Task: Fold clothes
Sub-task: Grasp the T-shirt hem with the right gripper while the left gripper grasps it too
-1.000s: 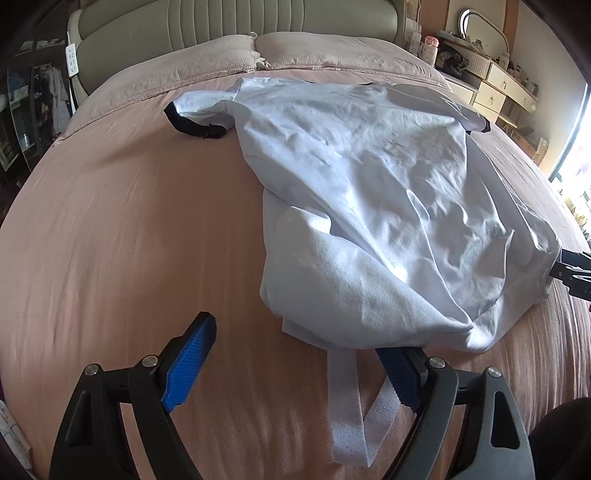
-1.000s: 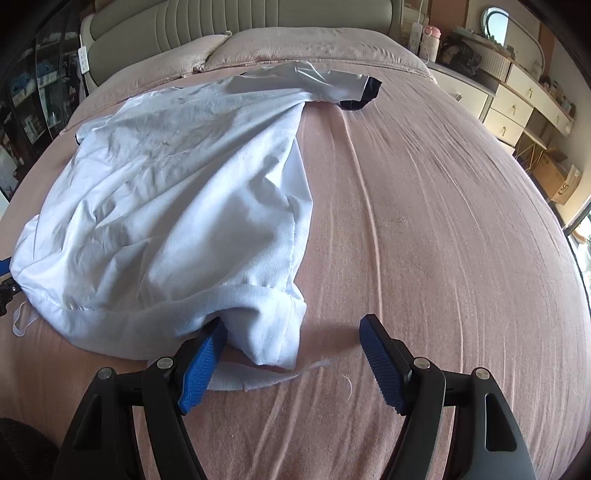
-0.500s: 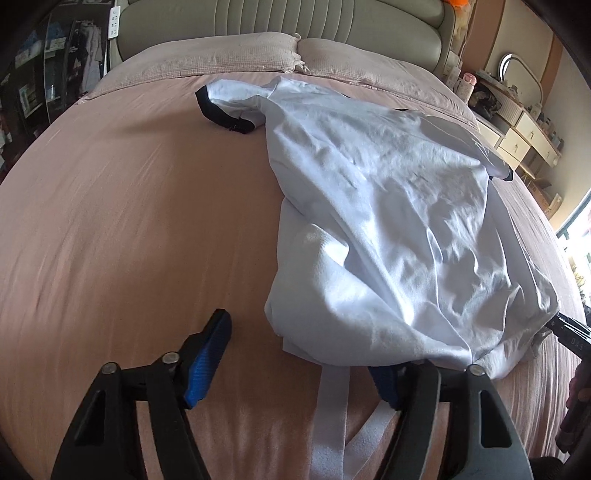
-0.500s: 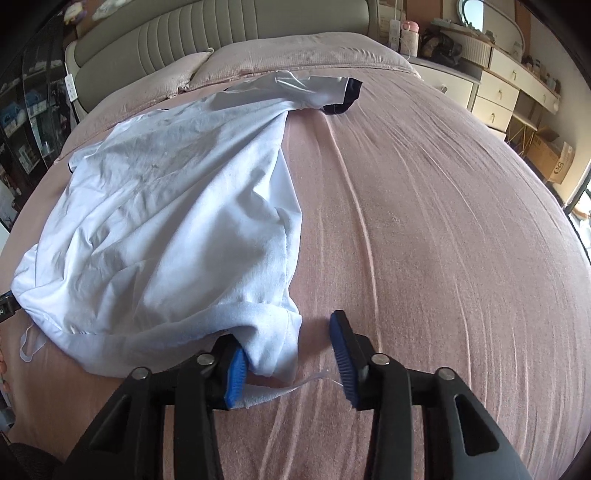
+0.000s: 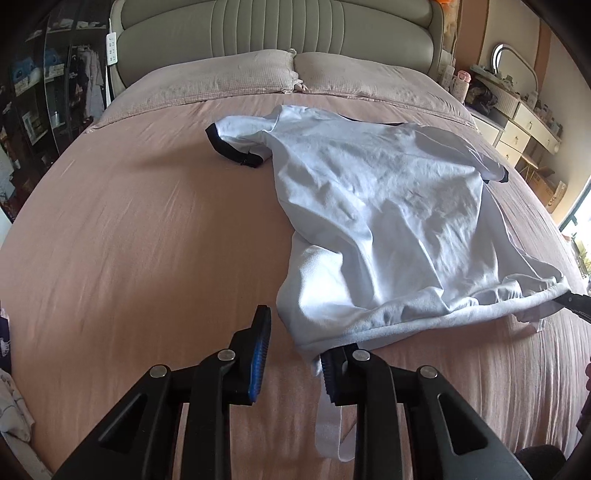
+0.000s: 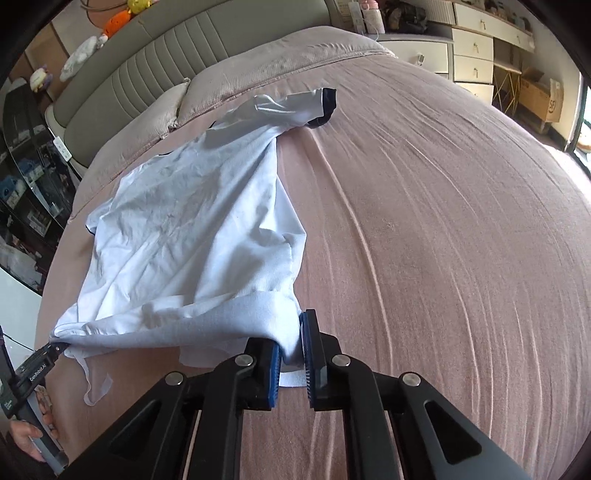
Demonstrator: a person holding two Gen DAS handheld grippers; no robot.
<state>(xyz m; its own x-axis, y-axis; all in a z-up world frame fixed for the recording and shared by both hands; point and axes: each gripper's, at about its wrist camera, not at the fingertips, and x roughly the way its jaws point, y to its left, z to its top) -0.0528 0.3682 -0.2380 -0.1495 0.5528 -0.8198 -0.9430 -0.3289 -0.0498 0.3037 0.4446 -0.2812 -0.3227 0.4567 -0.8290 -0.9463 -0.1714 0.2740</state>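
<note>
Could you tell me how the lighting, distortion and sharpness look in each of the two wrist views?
Left wrist view: daylight from the right, soft shadows in the crumpled white T-shirt, the pink bed sheet bulged by the fisheye, dark corners, mostly sharp. Right wrist view: same barrel bulge, horizon tilted, bright window glare at the right edge.

This was a bedroom in a home. A wide bed [image 5: 129, 240] with a pink cover filled both views, two pillows [image 5: 295, 70] lay at its far end against a padded grey headboard [image 5: 277, 29]. To the right stood a cream chest of drawers [image 6: 472, 55] and a mirror [image 5: 513, 59] over a cluttered dresser. Soft toys [image 6: 110, 26] sat along the headboard's top, and dark glass-fronted shelves [image 5: 44, 103] stood at the left
</note>
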